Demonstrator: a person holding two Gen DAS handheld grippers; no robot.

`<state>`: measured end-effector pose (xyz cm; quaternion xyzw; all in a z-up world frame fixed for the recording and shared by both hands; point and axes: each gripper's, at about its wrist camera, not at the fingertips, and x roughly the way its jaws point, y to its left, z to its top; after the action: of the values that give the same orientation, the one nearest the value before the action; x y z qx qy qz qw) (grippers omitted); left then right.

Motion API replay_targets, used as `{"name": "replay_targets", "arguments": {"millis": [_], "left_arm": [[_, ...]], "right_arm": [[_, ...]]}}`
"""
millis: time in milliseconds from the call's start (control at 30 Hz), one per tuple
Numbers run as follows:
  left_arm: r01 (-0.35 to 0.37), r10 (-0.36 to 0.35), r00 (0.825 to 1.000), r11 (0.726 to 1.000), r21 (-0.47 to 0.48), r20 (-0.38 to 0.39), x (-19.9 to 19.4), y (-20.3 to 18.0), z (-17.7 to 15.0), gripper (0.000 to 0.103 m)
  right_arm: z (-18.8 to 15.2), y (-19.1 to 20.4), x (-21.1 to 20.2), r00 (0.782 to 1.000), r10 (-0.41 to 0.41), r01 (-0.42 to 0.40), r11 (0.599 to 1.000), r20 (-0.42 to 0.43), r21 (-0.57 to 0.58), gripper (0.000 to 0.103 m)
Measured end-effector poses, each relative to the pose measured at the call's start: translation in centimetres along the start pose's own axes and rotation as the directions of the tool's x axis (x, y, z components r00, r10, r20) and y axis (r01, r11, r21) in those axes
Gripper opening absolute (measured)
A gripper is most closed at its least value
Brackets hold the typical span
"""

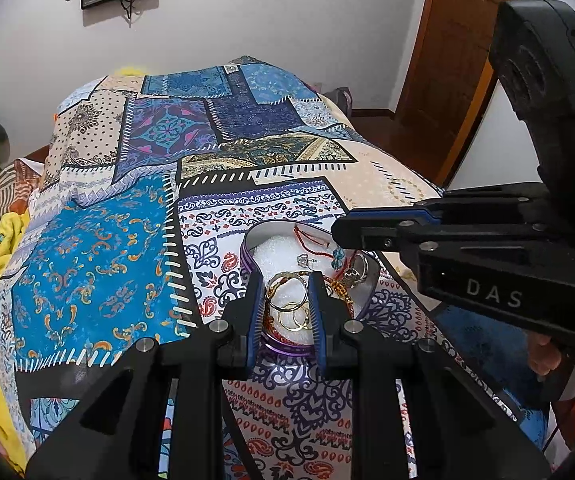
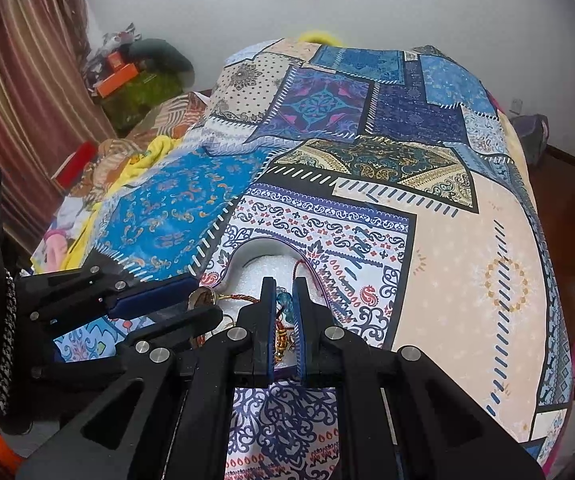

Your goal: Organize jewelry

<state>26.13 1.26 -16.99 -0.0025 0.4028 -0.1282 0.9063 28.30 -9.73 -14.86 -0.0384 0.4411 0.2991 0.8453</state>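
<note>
Patchwork bedspread (image 1: 99,248) covers a bed under a white wall. From the left wrist, a heart-shaped box (image 1: 252,240) lies on it, holding gold rings (image 1: 291,312), a red thread bracelet (image 1: 311,240) and other pieces. The left gripper (image 1: 286,300) hangs over the rings with its jaws spread. The right gripper (image 1: 341,236) reaches in from the right over the box.

From the right wrist, its jaws stand narrowly apart around teal beads (image 2: 284,300) and a gold charm (image 2: 281,344); whether they pinch anything is unclear.
</note>
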Motion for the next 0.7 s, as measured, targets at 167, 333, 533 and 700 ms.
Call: {"name": "replay_targets", "arguments": {"millis": [167,333,533,700], "left_arm": [[-0.004,0.004,1.000,1.000,0.005,0.006,-0.4,0.0,0.0,0.021],[-0.004,0.004,1.000,1.000,-0.007,0.013,-0.8,0.2,0.0,0.021],[-0.009,0.009,1.000,1.000,-0.022,0.021,-1.4,0.5,0.1,0.021],[-0.038,0.040,0.998,0.998,-0.057,0.047,-2.8,1.1,0.2,0.021]], "right_arm": [[0.0,0.2,-0.3,1.000,-0.012,0.012,1.000,0.008,-0.011,0.010],[0.2,0.2,-0.7,0.999,-0.021,0.021,1.000,0.024,-0.010,0.015],[0.3,0.4,-1.3,0.998,-0.039,0.039,0.999,0.050,-0.011,0.035],[0.3,0.5,-2.7,0.995,-0.054,0.054,0.999,0.082,0.001,0.035]]}}
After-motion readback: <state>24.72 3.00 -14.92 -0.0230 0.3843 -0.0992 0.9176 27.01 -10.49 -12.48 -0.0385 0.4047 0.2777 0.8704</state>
